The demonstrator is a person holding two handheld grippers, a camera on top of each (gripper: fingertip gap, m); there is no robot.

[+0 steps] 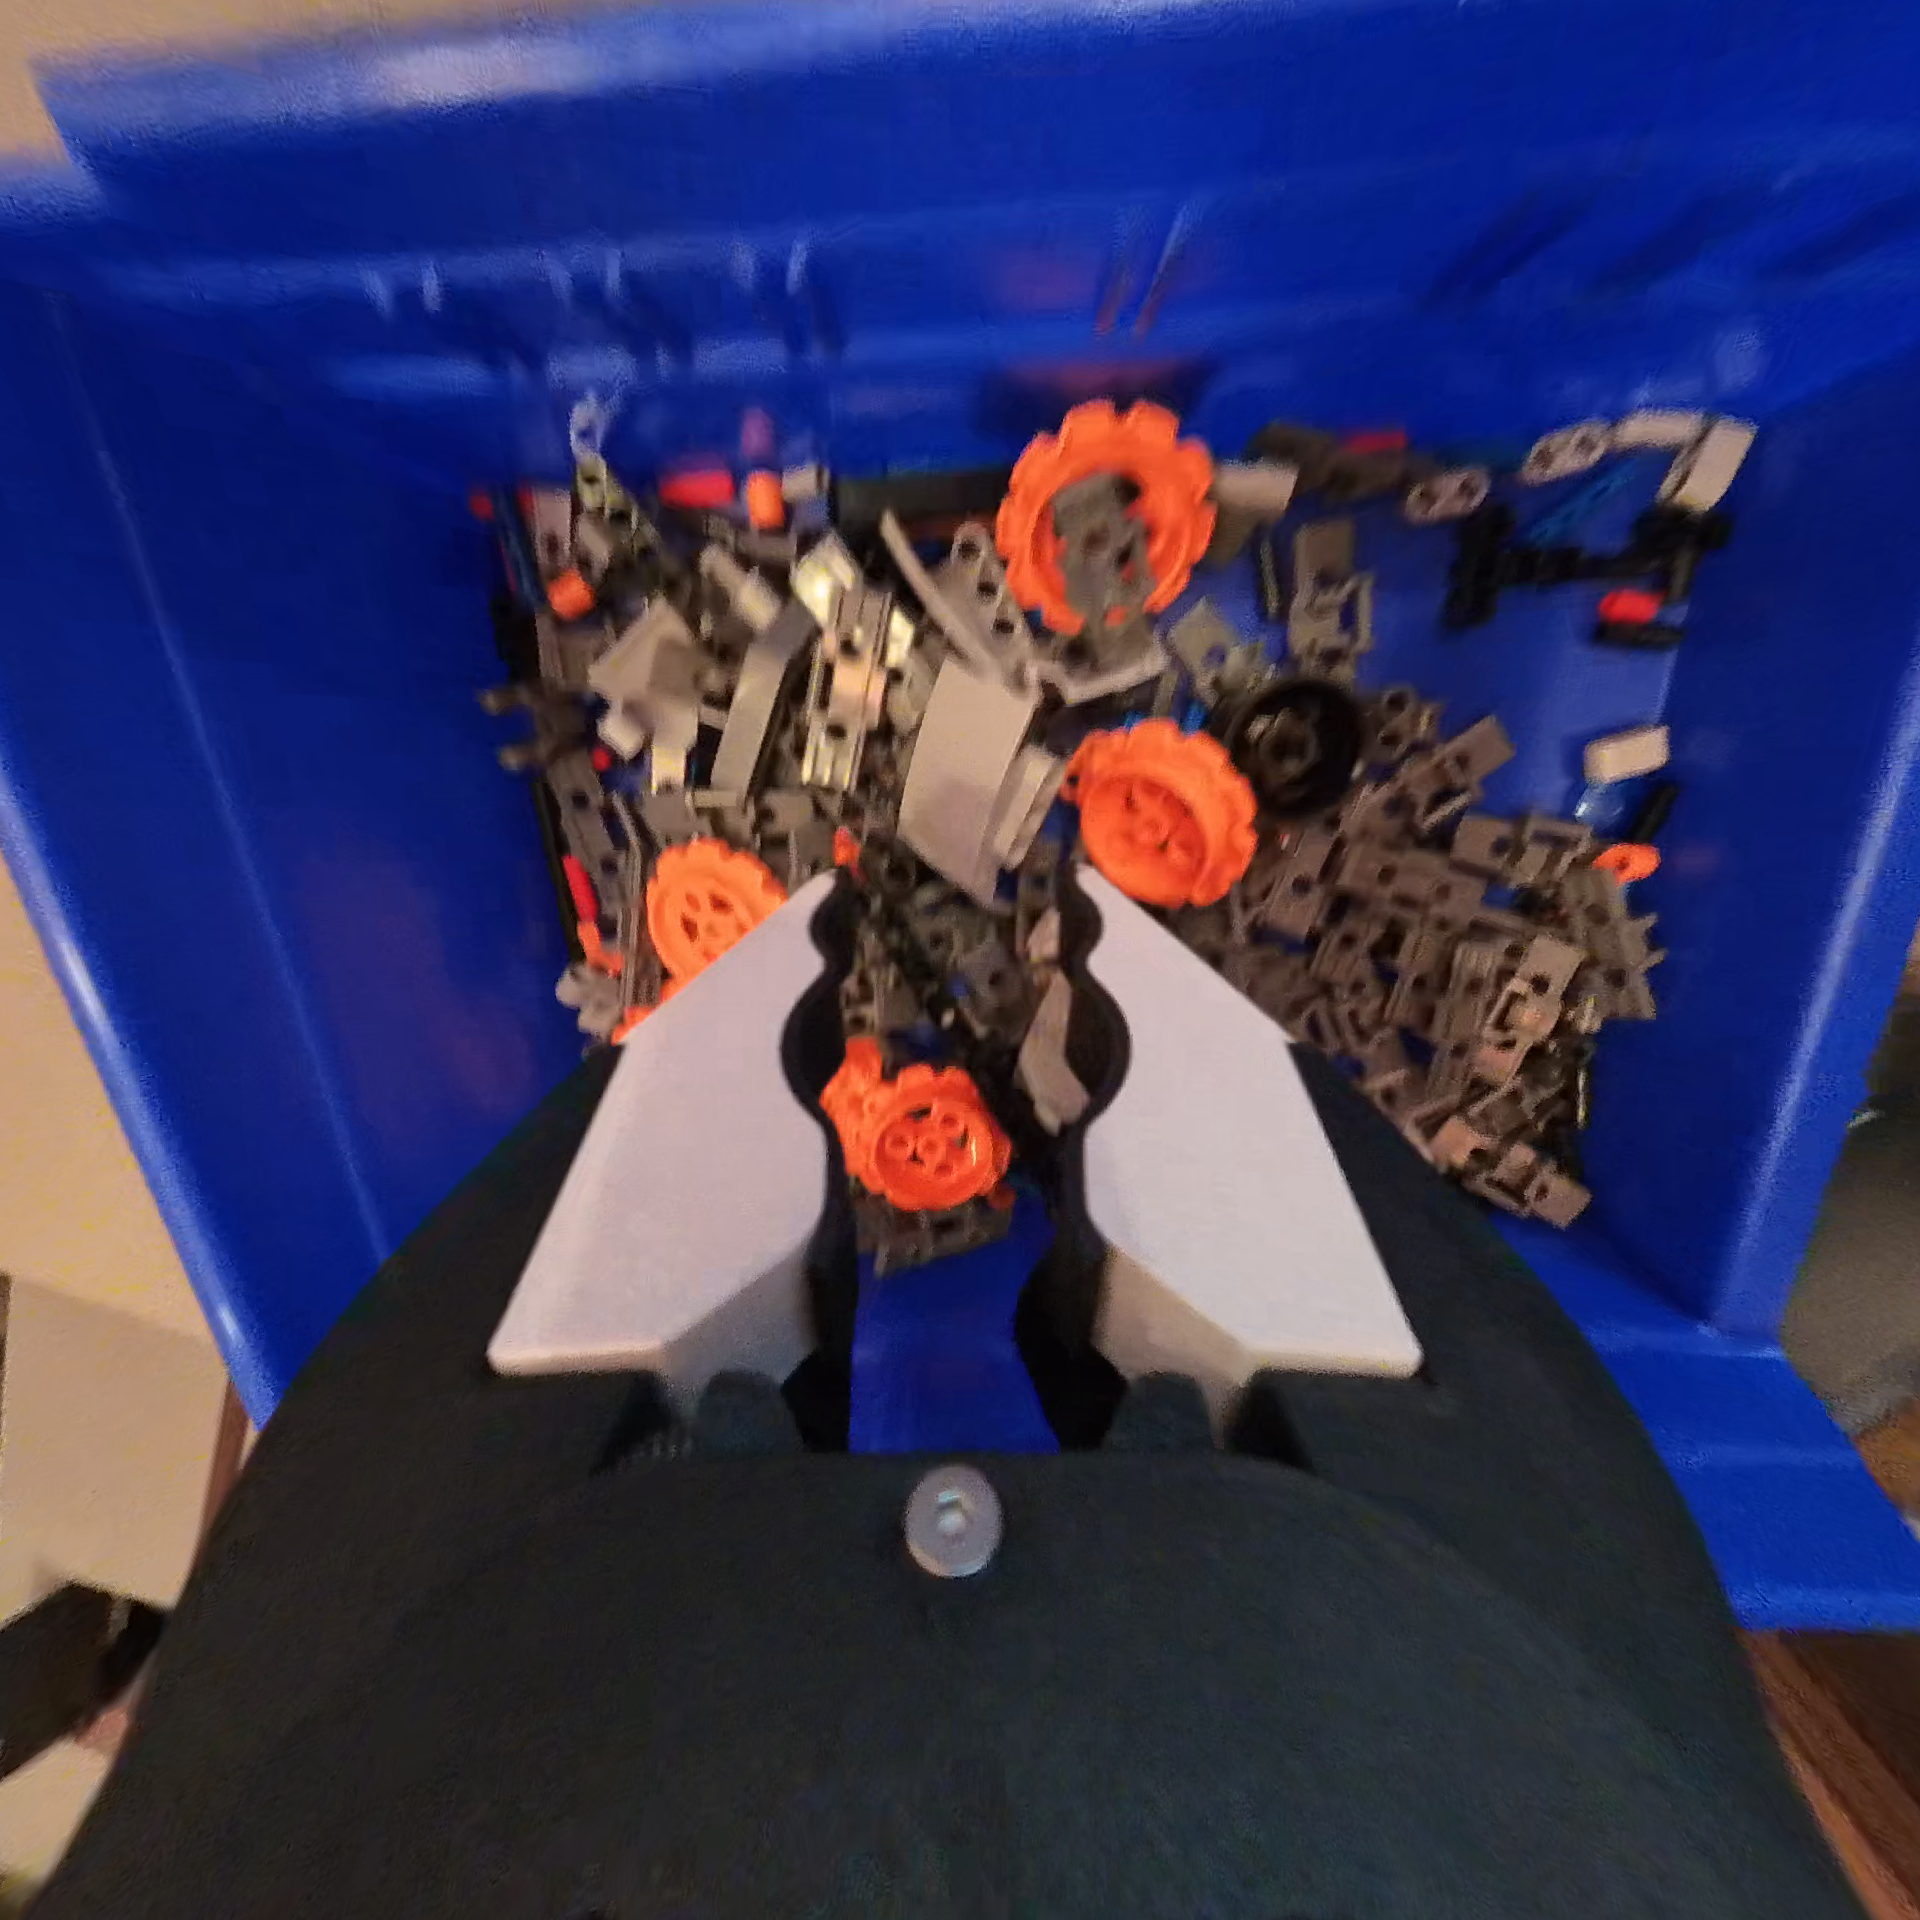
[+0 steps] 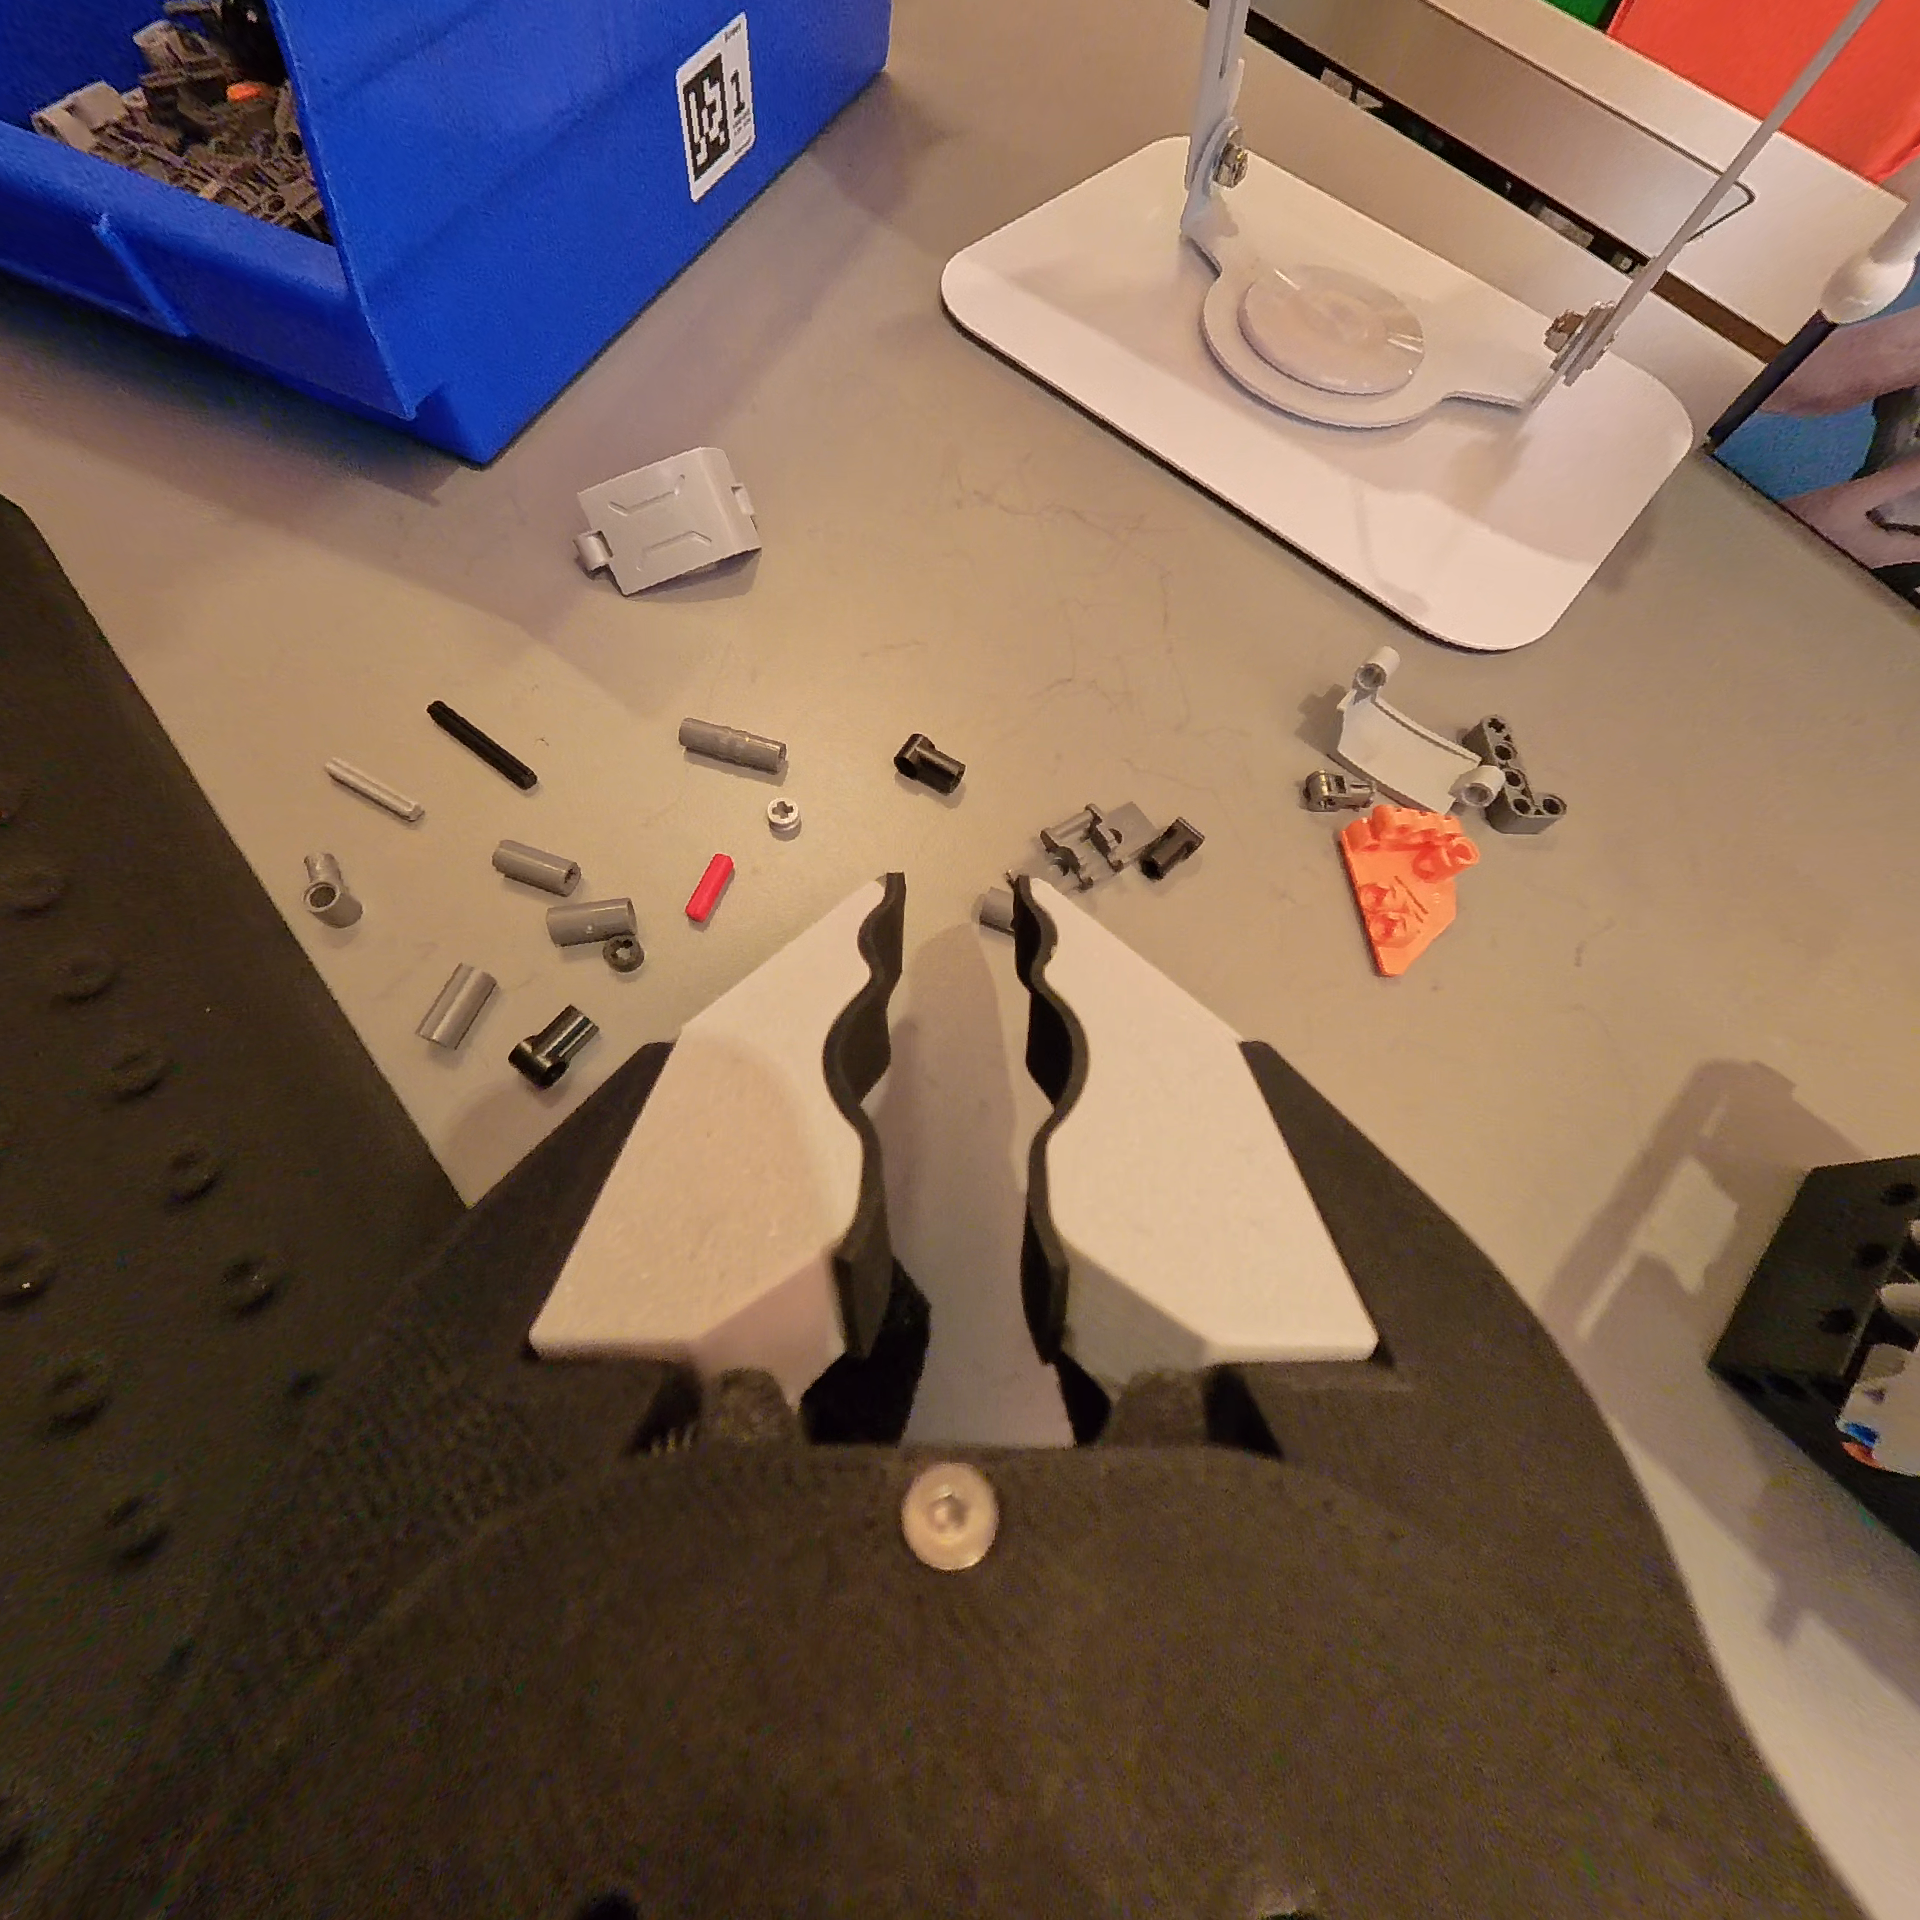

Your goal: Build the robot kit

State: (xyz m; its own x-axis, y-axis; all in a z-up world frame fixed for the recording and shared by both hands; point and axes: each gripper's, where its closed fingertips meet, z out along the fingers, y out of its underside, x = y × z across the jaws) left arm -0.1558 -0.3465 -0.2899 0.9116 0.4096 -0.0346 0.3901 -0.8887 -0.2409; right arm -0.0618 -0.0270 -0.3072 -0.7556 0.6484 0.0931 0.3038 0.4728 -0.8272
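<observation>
Left gripper (image 1: 956, 904) is poking down into the blue bin (image 1: 260, 831), jaws apart, straddling the heap of grey and black building pieces (image 1: 1382, 935). Nothing clamped that I can see; an orange wheel (image 1: 920, 1138) sits in the gap between the fingers, low down, but the blur won't let me say whether either pad touches it. More orange wheels lie round about, one just past the right tip (image 1: 1158, 810), one beside the left (image 1: 712, 902), one up at the back (image 1: 1107, 514).

Right gripper (image 2: 958, 883) hangs over the grey table (image 2: 935, 582), jaws apart too and empty, bare tabletop showing between them. A small grey piece (image 2: 995, 909) lies right at its tip. Spread out either side, singly, as if laid out for sorting: pins and sleeves to the left with a red pin (image 2: 710, 886), an orange plate (image 2: 1405, 888) and curved grey panel (image 2: 1397, 743) to the right, a flat grey lid (image 2: 665, 520) farther out. Beyond that, a white stand (image 2: 1320, 384).
</observation>
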